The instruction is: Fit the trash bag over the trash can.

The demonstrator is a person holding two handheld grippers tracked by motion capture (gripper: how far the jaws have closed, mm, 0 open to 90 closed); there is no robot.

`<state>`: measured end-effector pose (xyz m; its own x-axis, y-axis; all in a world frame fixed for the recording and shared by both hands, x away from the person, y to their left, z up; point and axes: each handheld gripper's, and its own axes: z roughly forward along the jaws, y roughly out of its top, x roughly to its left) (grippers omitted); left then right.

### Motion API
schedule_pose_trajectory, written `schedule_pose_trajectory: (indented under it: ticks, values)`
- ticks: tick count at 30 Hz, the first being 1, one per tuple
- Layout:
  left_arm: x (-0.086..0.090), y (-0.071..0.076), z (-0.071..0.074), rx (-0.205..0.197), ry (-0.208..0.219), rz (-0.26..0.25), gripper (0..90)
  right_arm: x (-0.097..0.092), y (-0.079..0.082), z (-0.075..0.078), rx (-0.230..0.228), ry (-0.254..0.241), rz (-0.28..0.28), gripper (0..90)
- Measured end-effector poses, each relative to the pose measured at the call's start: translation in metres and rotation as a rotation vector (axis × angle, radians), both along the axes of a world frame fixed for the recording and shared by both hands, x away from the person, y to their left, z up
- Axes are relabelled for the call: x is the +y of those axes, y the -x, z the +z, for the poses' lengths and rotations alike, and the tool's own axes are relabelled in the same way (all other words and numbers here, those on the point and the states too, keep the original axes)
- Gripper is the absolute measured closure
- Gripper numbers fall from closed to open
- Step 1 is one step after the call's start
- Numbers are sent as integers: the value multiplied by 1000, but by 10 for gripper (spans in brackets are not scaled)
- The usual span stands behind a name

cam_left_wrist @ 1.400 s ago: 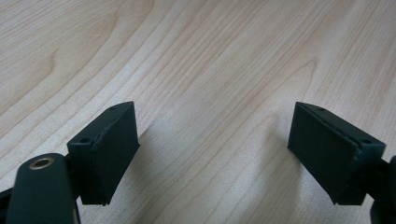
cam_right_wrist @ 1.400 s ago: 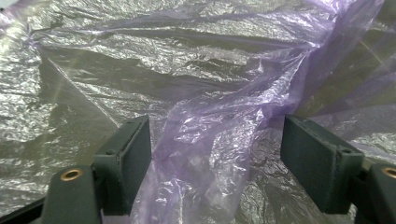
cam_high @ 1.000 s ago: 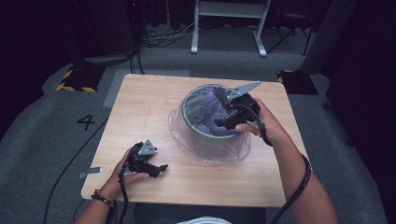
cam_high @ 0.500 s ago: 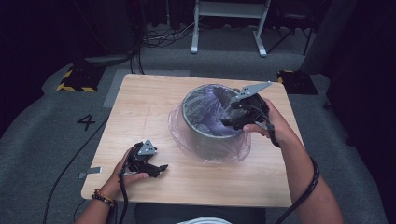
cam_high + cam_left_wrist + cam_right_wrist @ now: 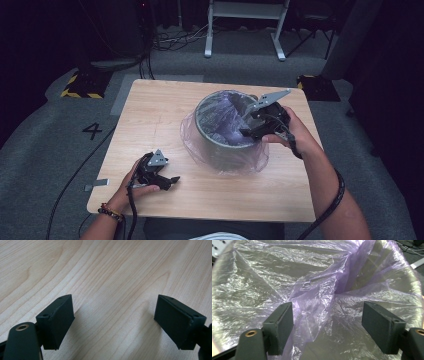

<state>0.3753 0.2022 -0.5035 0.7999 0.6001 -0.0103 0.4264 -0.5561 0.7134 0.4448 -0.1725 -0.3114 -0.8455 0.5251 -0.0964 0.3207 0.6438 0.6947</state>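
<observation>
A round metal bin stands on the wooden table, lined with a thin purple plastic bag whose edge drapes over the rim and down onto the table. My right gripper reaches over the bin's right rim and points inside. In the right gripper view it is open, and a crumpled fold of the bag rises between the jaws with neither pad pressing on it. My left gripper rests near the table's front left edge. In the left gripper view it is open over bare wood.
Grey carpet surrounds the table, with a floor marking "4" to the left. A white metal stand and cables lie beyond the far edge. Black and yellow striped blocks sit on the floor by the far corners.
My right gripper has edged slightly to the right along the bin's rim. The left gripper has not moved.
</observation>
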Motion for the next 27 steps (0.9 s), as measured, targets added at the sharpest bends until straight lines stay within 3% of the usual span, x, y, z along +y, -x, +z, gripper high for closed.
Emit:
schedule_pose_trajectory:
  ticks: [15,27]
  values:
    - [0,0,0,1,0,-2,158,-20,15,15,-43,-46,4,251]
    - [0,0,0,1,0,-2,158,-39,24,16,-42,-66,-5,232]
